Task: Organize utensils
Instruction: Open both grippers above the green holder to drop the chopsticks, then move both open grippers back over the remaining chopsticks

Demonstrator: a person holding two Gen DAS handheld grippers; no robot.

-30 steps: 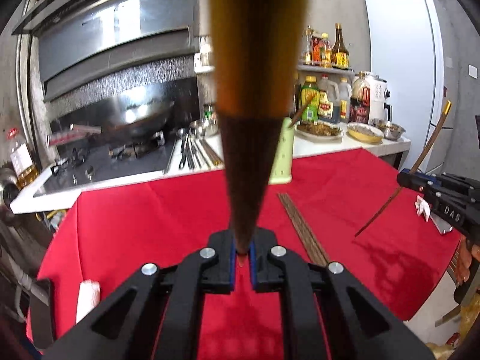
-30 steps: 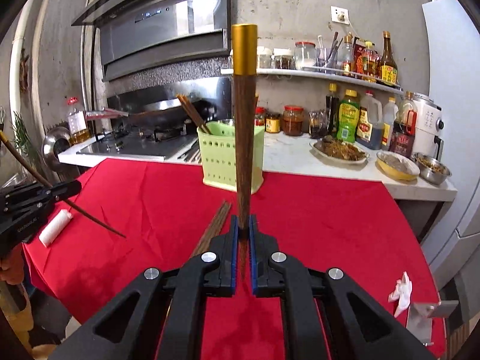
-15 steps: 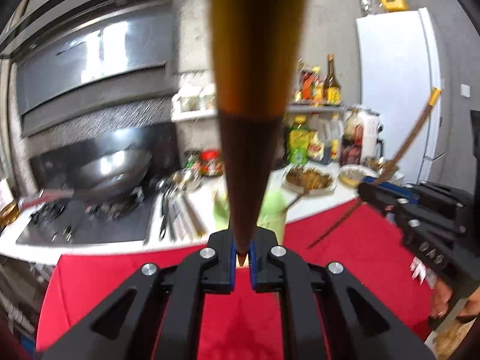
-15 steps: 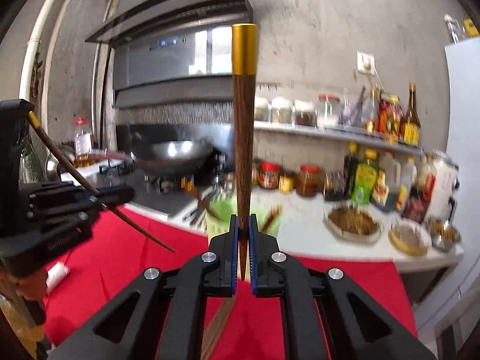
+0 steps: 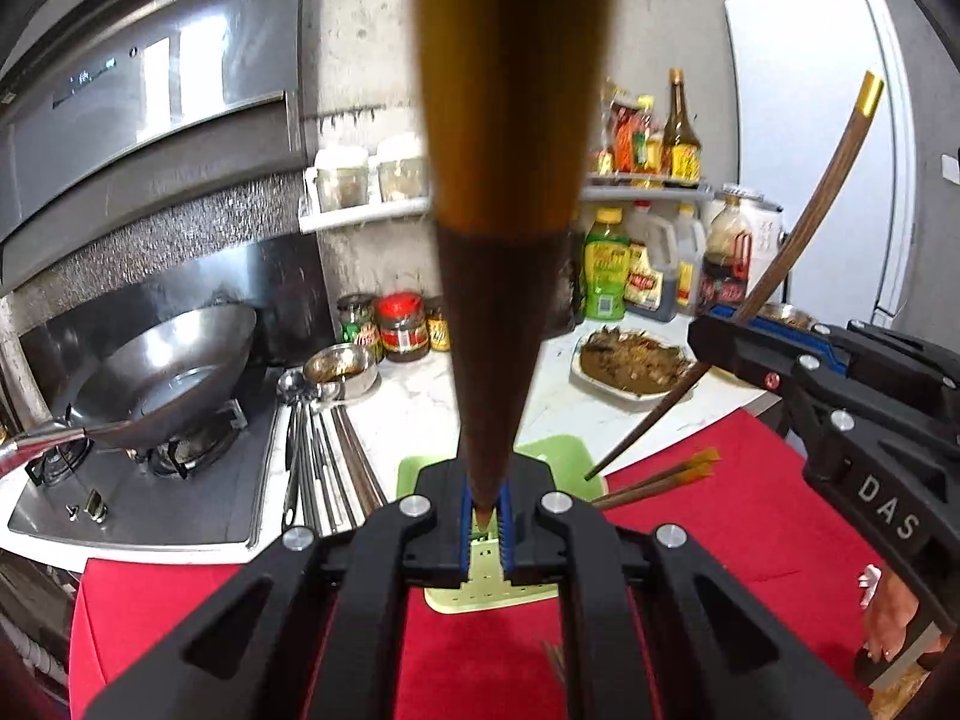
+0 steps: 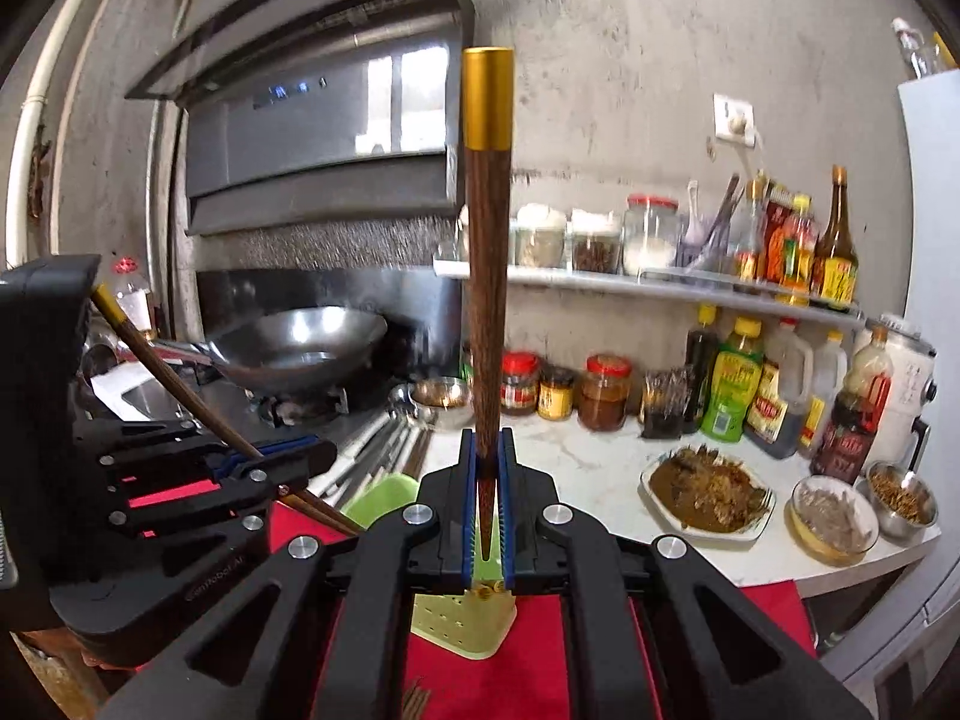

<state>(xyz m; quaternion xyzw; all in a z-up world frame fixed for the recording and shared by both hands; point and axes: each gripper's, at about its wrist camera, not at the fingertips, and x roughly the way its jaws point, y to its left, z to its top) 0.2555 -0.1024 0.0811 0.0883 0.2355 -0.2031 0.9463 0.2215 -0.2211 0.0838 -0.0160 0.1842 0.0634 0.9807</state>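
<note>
Each tool, left (image 5: 485,516) and right (image 6: 487,516), is clamped on one chopstick (image 6: 487,276) poised over the green holder (image 6: 462,624); next, I judge, comes lowering the tips in and releasing.

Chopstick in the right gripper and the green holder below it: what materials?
The gold-capped dark brown chopstick looks like wood, streaky grain showing; its cap seems brushed metal, matte gold sheen. The pale green perforated utensil holder is probably moulded plastic: uniform colour, punched holes.
</note>
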